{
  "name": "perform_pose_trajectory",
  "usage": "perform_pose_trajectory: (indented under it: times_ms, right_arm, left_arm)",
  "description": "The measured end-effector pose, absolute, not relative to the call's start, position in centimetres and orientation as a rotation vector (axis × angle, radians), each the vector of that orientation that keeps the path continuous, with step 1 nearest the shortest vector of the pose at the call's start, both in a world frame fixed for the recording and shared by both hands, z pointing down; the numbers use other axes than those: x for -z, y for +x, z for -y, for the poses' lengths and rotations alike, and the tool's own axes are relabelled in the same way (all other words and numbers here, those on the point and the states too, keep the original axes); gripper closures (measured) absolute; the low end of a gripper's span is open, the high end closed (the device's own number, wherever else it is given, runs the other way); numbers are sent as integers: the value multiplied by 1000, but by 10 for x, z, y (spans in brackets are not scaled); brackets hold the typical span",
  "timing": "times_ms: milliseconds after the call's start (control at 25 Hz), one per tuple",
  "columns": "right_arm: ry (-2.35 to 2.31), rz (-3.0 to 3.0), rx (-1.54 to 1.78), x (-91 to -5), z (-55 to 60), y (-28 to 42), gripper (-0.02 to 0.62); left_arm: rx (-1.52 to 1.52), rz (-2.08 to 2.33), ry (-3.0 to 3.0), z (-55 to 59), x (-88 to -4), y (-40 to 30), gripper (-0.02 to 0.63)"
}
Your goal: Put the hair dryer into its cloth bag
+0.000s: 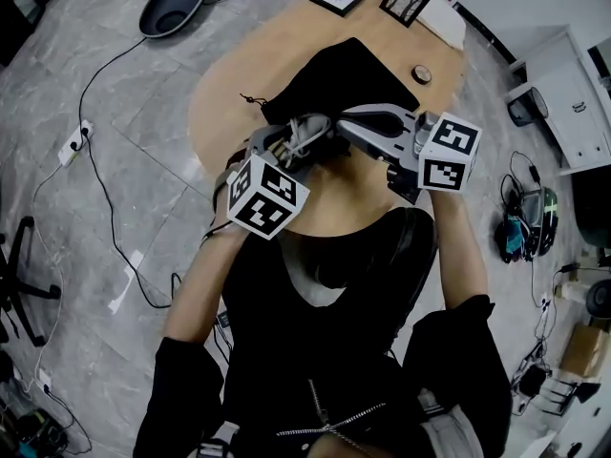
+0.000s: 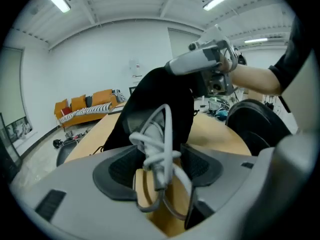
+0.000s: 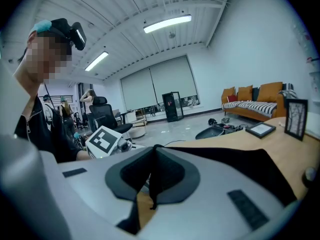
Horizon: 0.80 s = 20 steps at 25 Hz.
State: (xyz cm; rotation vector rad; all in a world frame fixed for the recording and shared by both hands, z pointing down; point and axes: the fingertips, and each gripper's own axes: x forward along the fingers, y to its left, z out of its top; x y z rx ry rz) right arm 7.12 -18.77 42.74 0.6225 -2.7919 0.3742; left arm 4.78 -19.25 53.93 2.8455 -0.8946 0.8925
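person's sat at the wooden table (image 1: 224, 103) w/ a gripper in each hand; black cloth bag (image 1: 334, 76) lies on it, mouth twd them. right gripper (image 1: 342, 128) is clamped tight on the bag's rim, a fold of black cloth nipped betw its pads, holding the mouth up. left gripper (image 1: 291, 143) is at the opening w/ jaws parted; the white cord bundle (image 2: 156, 156) stands betw the pads but they don't look to be pressing it, wood shows either side, so i'd call it let go. hair dryer (image 2: 150, 127): a pale body just inside the bag's mouth, prob only partway in, cord trailing out; can't see how deep.

handling, my guess: dryer's hard plastic, smooth, bit of weight at the head end, so pads could slip on it; better grip on the handle or on the cord where it's bunched. cord's springy + loose loops will likely snag the rim. bag's limp, no shape of its own; needs the rim held open or it'll fold shut.
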Motion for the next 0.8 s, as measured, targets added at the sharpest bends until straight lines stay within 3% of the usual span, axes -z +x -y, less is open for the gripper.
perform_pose_trajectory:
  times_ms: [240, 280, 320, 560, 800]
  right_arm:
    - [621, 2779, -372, -431, 189, 72, 566]
    - [622, 2777, -372, -432, 188, 72, 566]
    - [622, 2776, -372, -433, 187, 72, 566]
    - [607, 2775, -372, -434, 186, 70, 566]
    - [587, 2773, -374, -435, 185, 68, 566]
  left_arm:
    - [-1224, 784, 2695, 189, -565, 43, 333]
    - [-1263, 803, 2696, 190, -569, 42, 350]
    - [-1277, 832, 2705, 192, -571, 42, 411]
    - [-1127, 887, 2735, 206, -559, 36, 483]
    - [-1061, 881, 2716, 208, -565, 32, 500]
